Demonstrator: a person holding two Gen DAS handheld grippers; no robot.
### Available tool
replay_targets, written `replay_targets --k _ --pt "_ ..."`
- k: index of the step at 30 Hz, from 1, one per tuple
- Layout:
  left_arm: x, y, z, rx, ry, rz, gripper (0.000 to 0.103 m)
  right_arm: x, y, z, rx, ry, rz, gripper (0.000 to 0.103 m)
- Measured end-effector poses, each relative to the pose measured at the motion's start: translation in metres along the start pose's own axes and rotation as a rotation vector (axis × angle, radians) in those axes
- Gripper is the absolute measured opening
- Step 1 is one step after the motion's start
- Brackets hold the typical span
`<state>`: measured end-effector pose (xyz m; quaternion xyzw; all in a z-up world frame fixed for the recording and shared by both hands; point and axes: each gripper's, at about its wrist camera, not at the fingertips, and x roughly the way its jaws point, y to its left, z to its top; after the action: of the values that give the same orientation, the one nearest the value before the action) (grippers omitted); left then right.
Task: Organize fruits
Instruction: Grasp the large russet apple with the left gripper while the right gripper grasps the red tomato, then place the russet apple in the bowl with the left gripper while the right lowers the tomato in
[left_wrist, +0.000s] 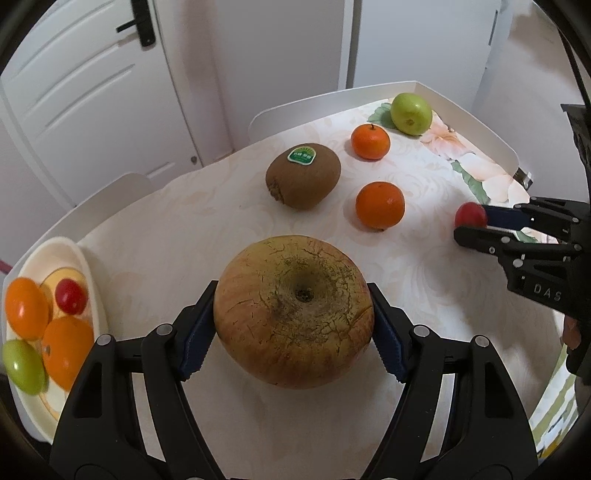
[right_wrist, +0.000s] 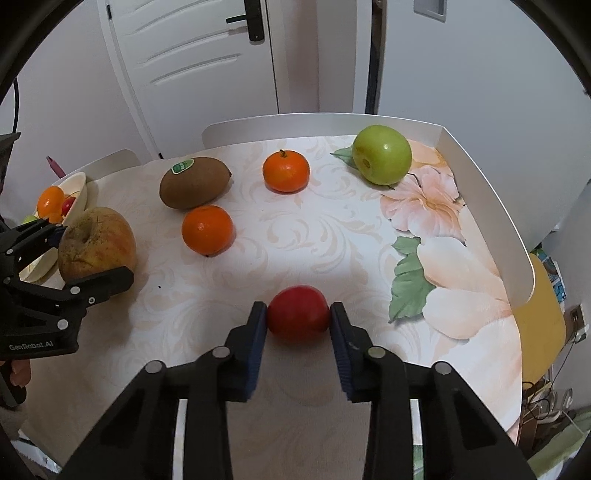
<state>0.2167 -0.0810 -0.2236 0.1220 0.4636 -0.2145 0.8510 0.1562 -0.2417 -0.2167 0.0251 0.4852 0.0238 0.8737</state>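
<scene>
We have four fruits in the bowl (left_wrist: 94, 295) already. Our left gripper (left_wrist: 293, 332) pinches the apple (left_wrist: 293, 312), our right gripper (right_wrist: 298, 319) the red fruit (right_wrist: 298, 314); kiwi (left_wrist: 303, 176), two oranges and green apple remain on the surface (left_wrist: 184, 229).

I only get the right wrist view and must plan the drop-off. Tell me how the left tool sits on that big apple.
Observer: The left tool has both pads pressed on the big apple, one on each side.
Operator: Count the bowl's fruit.
Observer: The bowl shows four: two orange fruits, a red fruit, a green fruit.
Operator: Check my grip sideways.
Observer: The small red fruit pokes past the right tool fingertips.
</scene>
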Motion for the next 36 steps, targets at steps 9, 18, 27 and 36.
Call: replay_targets --k 9,18,27,36 --pt "-0.023 0.007 -0.015 -0.075 0.000 0.031 0.079 -0.013 0.014 0.007 -0.052 -0.030 0.038 0.031" --pt "-0.079 0.025 -0.027 -0.185 -0.057 0.096 0.079 -0.042 0.041 0.025 -0.150 -0.065 0.100 0.031" --pt "-0.136 0.062 -0.047 -0.298 -0.104 0.190 0.079 -0.071 0.091 0.050 -0.258 -0.111 0.197 0.031" --pt "-0.173 0.107 -0.067 -0.383 -0.134 0.294 0.079 -0.076 0.151 0.067 -0.352 -0.127 0.309 0.031"
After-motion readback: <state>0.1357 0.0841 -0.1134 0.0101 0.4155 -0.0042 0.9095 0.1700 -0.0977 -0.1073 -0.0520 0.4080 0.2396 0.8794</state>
